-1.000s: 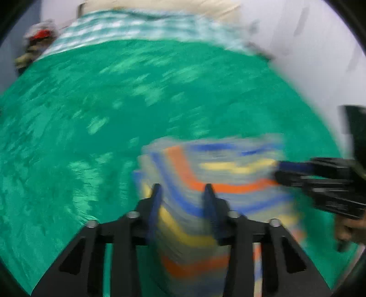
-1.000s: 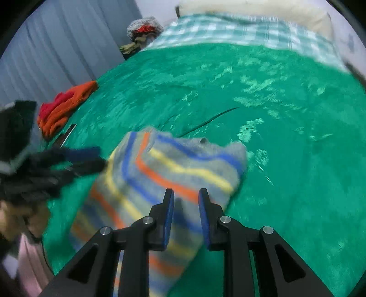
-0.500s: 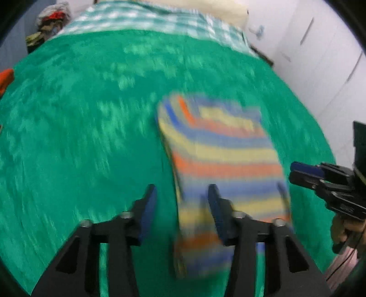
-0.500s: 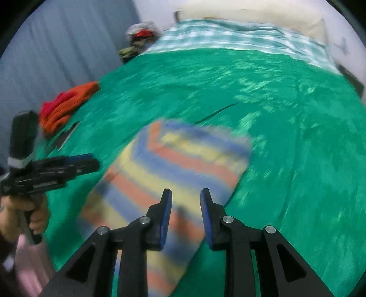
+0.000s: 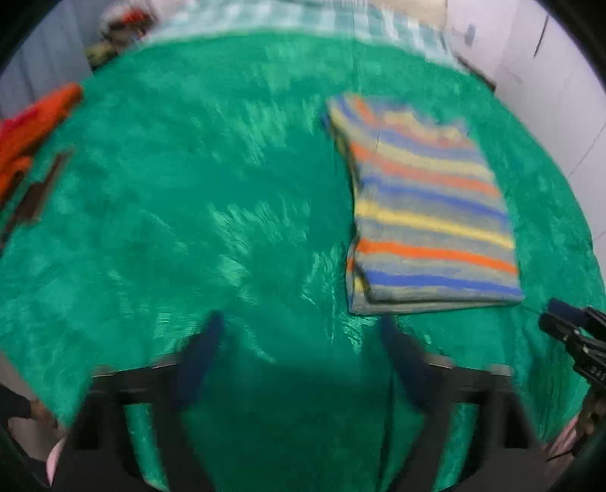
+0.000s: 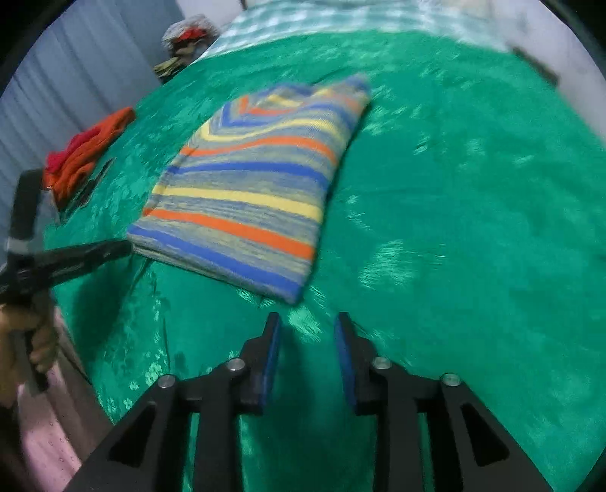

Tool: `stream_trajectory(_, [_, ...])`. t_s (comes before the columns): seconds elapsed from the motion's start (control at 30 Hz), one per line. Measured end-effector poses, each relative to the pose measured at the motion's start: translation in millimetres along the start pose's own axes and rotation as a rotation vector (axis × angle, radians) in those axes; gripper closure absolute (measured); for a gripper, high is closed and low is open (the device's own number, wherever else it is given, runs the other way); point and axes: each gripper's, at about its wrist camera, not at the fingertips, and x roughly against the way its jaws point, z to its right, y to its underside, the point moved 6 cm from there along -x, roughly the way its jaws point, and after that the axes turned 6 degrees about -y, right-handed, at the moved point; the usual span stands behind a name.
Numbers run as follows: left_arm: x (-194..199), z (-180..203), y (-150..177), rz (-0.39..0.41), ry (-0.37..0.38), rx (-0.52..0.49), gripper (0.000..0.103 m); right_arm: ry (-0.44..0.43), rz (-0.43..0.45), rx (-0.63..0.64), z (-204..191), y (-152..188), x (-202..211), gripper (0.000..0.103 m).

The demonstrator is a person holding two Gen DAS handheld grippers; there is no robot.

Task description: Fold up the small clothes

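Note:
A folded striped sweater (image 5: 428, 212) (image 6: 250, 189) in grey, blue, orange and yellow lies flat on the green bedspread (image 5: 212, 189) (image 6: 454, 189). My left gripper (image 5: 299, 325) hovers over bare bedspread, below and left of the sweater; its jaws are opening wide with nothing between them. My right gripper (image 6: 307, 321) sits just short of the sweater's near right corner; its jaws are opening too, and the gap holds nothing. Each gripper shows in the other's view: the right gripper (image 5: 568, 325) at the right edge, the left gripper (image 6: 91, 253) at the left.
An orange and red pile of clothes (image 5: 30, 125) (image 6: 87, 151) lies at the bed's left side beside a dark flat object (image 5: 38, 189). Checked bedding (image 6: 341, 19) and another heap of clothes (image 6: 185, 41) lie at the far end. A hand (image 6: 26, 337) grips the left tool.
Both grippers have let go of the striped sweater, which now lies folded on the bed. Both pulled back toward the near edge, and their jaws have spread apart, the left very wide.

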Motion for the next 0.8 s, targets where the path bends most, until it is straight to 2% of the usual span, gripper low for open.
stream_trajectory(0.07, [20.8, 2.2, 3.4, 0.047, -0.002, 0.000, 0.005, 0.036, 0.040, -0.003, -5.9, 0.4, 15.9, 0.035])
stream_trajectory(0.13, [32.2, 8.3, 9.4, 0.044, 0.021, 0.008, 0.005, 0.087, 0.072, -0.012, -10.0, -1.0, 31.7, 0.019])
stream_trajectory(0.3, [39.6, 24.1, 8.6, 0.065, 0.036, -0.002, 0.004, 0.210, 0.090, 0.009, -19.8, 7.5, 58.4, 0.014])
stream_trajectory(0.43, [40.2, 27.7, 11.3, 0.068, 0.032, -0.013, 0.004, 0.265, 0.102, 0.033, -21.0, 12.5, 69.2, 0.013])
stream_trajectory(0.8, [38.7, 29.3, 8.2, 0.062, 0.021, -0.049, 0.004, 0.303, 0.102, 0.030, -12.7, 12.2, 70.5, 0.013])
